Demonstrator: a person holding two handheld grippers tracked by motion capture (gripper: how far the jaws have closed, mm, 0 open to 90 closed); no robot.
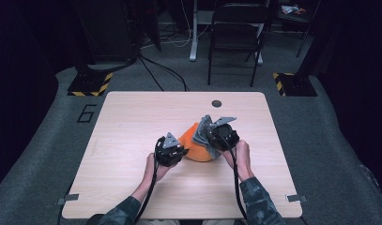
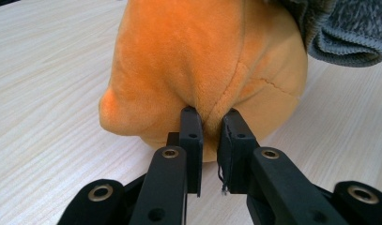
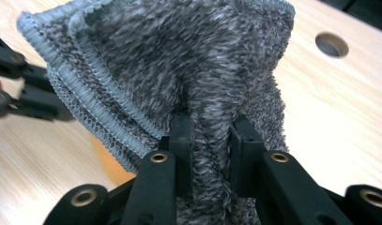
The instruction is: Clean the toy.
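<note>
Near the middle of the pale wooden bench [image 1: 132, 122], a fold of the round orange plush toy [image 1: 196, 149] is pinched by the left claw [image 1: 179, 151]. At the toy's two o'clock, the grey knitted cloth [image 1: 203, 131] is clenched in the right claw [image 1: 212, 140], judged only partly pulled over; most remains.

One number to read, on the floor.
You'll find a dark "6" [image 1: 87, 113] marked on the grey floor [image 1: 48, 140], just left of the table's [image 1: 132, 197] far corner.

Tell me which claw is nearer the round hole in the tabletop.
Right. The right claw, shut on the grey knit cloth, sits just short of the hole; the left claw, pinching the orange plush, is farther back.
</note>
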